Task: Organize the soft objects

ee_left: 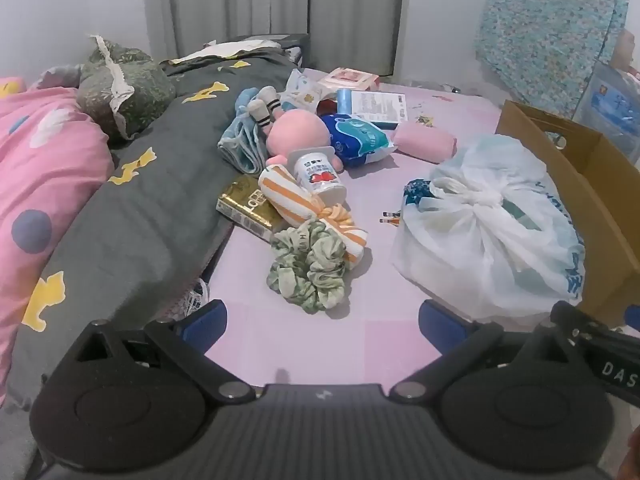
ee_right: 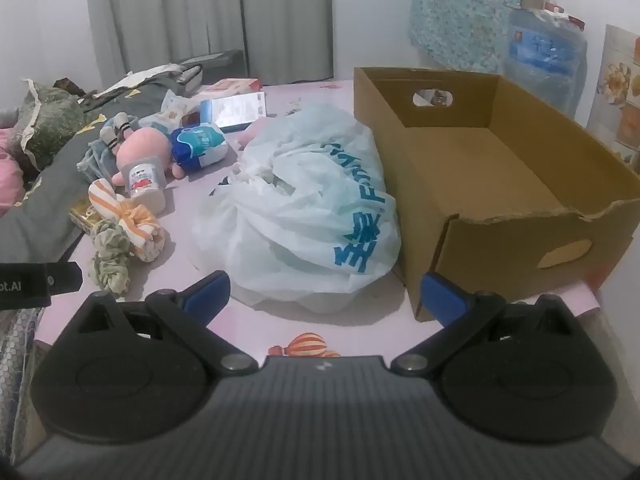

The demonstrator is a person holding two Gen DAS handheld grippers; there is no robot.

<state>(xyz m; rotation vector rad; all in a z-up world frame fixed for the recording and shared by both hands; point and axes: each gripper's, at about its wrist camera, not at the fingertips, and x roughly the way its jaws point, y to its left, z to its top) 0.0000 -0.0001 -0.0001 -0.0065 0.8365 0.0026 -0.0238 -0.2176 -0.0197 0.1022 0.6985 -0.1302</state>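
On the pink bed (ee_left: 440, 128), soft things lie heaped along its left edge beside the grey quilt (ee_left: 152, 200); the green scrunchie (ee_left: 308, 268) lies nearest. The cardboard box (ee_right: 480, 168) stands empty at the right edge. Left gripper (ee_left: 322, 320) and right gripper (ee_right: 326, 292) hover spread, empty. A careless grab risks toppling the yogurt bottle (ee_left: 320, 176) resting on the striped plush (ee_left: 296, 204).

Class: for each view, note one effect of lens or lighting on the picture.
Left wrist view: fisheye bends the curtains, corners go dark, and the scrunchie casts a soft shadow. Right wrist view: the cardboard box bulges, and the light is dim and even, without glare.
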